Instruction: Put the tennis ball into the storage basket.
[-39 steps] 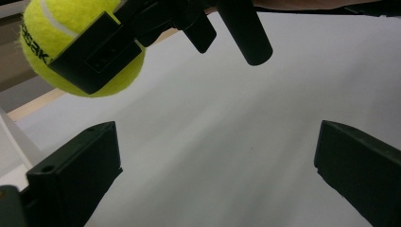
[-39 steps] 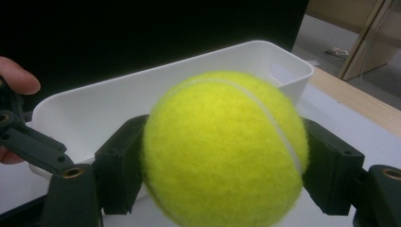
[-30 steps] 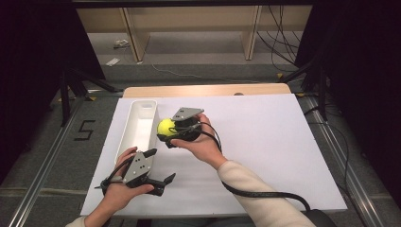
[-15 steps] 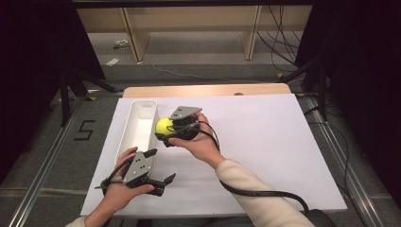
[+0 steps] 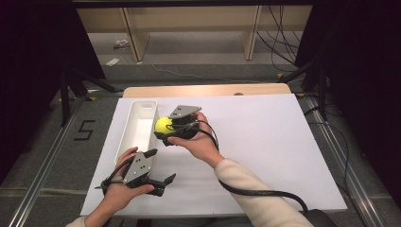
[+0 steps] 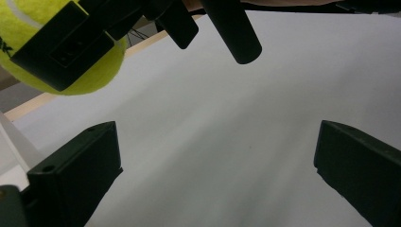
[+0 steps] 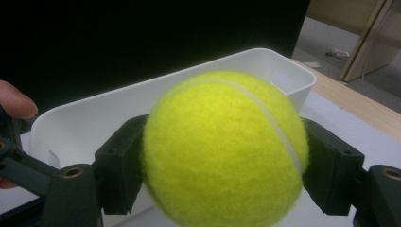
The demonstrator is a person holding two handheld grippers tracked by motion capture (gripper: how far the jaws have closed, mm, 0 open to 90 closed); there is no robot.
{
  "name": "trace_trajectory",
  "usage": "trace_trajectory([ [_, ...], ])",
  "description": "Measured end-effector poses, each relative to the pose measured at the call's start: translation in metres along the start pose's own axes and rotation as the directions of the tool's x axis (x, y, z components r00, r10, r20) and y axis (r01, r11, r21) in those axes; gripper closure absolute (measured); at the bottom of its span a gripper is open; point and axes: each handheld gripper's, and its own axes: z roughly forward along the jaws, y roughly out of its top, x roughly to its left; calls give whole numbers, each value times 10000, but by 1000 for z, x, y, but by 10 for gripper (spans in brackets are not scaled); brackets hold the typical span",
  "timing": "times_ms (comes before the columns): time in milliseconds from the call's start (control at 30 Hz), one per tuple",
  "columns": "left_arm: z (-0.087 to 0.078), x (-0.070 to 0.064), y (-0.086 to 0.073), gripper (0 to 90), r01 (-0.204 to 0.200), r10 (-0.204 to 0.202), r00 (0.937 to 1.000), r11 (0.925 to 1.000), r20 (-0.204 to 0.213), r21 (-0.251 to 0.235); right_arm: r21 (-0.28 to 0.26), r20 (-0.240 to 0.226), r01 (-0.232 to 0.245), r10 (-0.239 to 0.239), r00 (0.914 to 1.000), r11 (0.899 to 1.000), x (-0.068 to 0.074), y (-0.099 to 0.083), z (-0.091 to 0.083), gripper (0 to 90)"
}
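Observation:
A yellow tennis ball (image 5: 163, 125) is held above the white table sheet, just right of the long white bin (image 5: 137, 124). My right gripper (image 5: 166, 128) is shut on the tennis ball (image 7: 222, 146), one black jaw on each side, with the white bin (image 7: 118, 109) right behind it. My left gripper (image 5: 158, 169) rests near the table's front edge, open, nothing between its jaws. In the left gripper view the ball (image 6: 28, 61) hangs at the upper left, clamped by the other gripper.
The white sheet (image 5: 265, 142) covers most of the table, with a wooden strip (image 5: 208, 90) showing at the far edge. A black cable (image 5: 265, 194) trails from the right forearm to the front edge. Wooden shelving stands beyond the table.
The right gripper has carried the ball slightly left, toward the bin. The left gripper has stayed in place.

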Motion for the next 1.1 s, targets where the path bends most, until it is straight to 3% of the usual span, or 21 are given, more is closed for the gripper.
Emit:
trace_trajectory([
  [1100,0,0,0,9,-25,25,10000,10000,-15,-36,-6,-46,-22,22,10000,10000,2,4,8,260],
])
